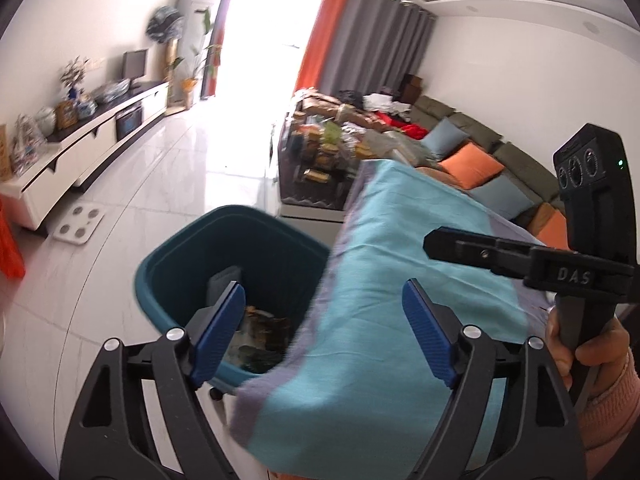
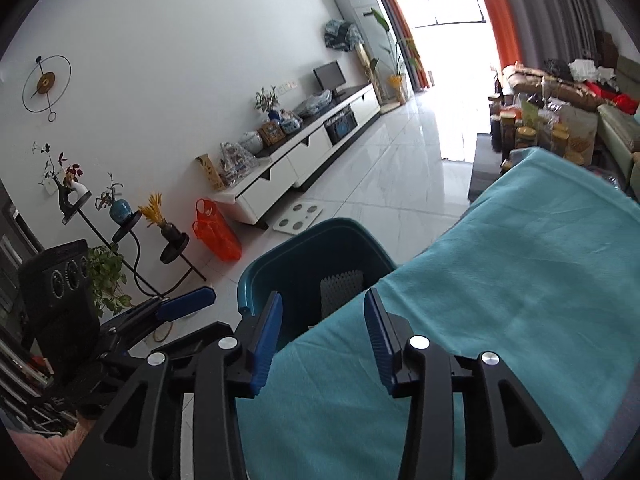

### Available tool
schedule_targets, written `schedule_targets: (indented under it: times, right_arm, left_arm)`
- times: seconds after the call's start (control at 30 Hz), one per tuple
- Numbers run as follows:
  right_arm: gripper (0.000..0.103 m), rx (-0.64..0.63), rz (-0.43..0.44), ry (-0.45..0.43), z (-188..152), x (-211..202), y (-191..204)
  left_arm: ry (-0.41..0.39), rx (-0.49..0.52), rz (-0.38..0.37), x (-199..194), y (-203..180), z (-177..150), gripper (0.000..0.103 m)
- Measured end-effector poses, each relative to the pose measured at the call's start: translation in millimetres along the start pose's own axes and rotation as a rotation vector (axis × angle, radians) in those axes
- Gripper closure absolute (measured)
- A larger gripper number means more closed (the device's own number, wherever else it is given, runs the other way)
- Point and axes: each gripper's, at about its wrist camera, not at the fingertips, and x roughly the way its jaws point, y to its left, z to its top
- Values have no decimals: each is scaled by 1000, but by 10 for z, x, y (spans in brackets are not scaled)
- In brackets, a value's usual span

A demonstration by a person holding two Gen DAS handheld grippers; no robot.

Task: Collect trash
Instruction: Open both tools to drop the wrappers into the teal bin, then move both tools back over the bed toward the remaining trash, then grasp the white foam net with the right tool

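Fingers: we hold both pairs of blue pads spread with nothing between them; the left gripper stands wide, the right gripper somewhat narrower.
Left gripper, position: we hover it over the near edge of the teal cloth and the rim of the bin.
Right gripper, position: we hover it above the same cloth, its left pad over the bin's rim.
Bin: the dark teal trash bin stands on the white tiled floor, just beside the cloth-covered surface and partly tucked under its edge.
Trash: crumpled wrappers and a grey ridged piece lie in the bin's bottom.
Step in hand: we judge ourselves between items, hands free near the bin.
Next move: we judge it calls for finding another piece of litter, perhaps among the clutter on the coffee table farther off, then closing on it.
Left view only: the bin's wrappers, the sofa with orange cushions, the right gripper's housing in the hand.
Right view only: the orange plastic bag on the floor, the plant stand, the wall clock; here the wrappers are hidden.
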Motion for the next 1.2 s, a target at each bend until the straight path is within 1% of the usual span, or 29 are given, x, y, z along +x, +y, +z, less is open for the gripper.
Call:
schedule_targets:
  times: [0.07, 0.17, 0.23, 0.4, 0.5, 0.67, 0.83, 0.93, 1.0, 1.03, 1.07, 1.13, 1.2]
  right_arm:
    - [62, -4, -17, -30, -48, -230, -40]
    - [61, -8, -67, -81, -117, -539, -97]
    - [58, -11, -94, -110, -200, -751, -151]
    - [58, 19, -193, -172, -453, -1273, -372]
    - [58, 71, -259, -201, -664, -1604, -565]
    - [58, 210, -399, -261, -1053, -2165, -977]
    - [58, 331, -507, -301, -1354, -2538, -1338]
    - [58, 381, -526, -309, -1499, -2647, -1498]
    - [57, 429, -515, -312, -1603, -2694, -1645]
    - [57, 448, -506, -315, -1649, -2718, -1727]
    - [57, 469, -494, -314, -1690, -2713, -1787]
    - [57, 498, -474, -306, -1754, -2681, -1883]
    - [57, 518, -452, -292, -1800, -2617, -1960]
  left_arm:
    - [-3, 31, -26, 5, -155, -14, 20]
    - [2, 79, -78, 46, -429, -51, 19]
    - [17, 110, -121, 92, -618, -96, 19]
    - [59, 188, -222, 213, -1100, -243, 19]
    - [89, 230, -299, 265, -1385, -330, 19]
    - [159, 319, -441, 339, -1953, -502, 19]
    - [222, 414, -563, 365, -2505, -702, 20]
    - [251, 470, -622, 374, -2808, -819, 20]
    - [293, 487, -656, 424, -2989, -897, 22]
    - [315, 492, -663, 459, -3045, -926, 24]
    - [334, 500, -671, 489, -3118, -966, 27]
    - [358, 513, -684, 542, -3246, -1036, 29]
    - [387, 520, -695, 597, -3368, -1098, 33]
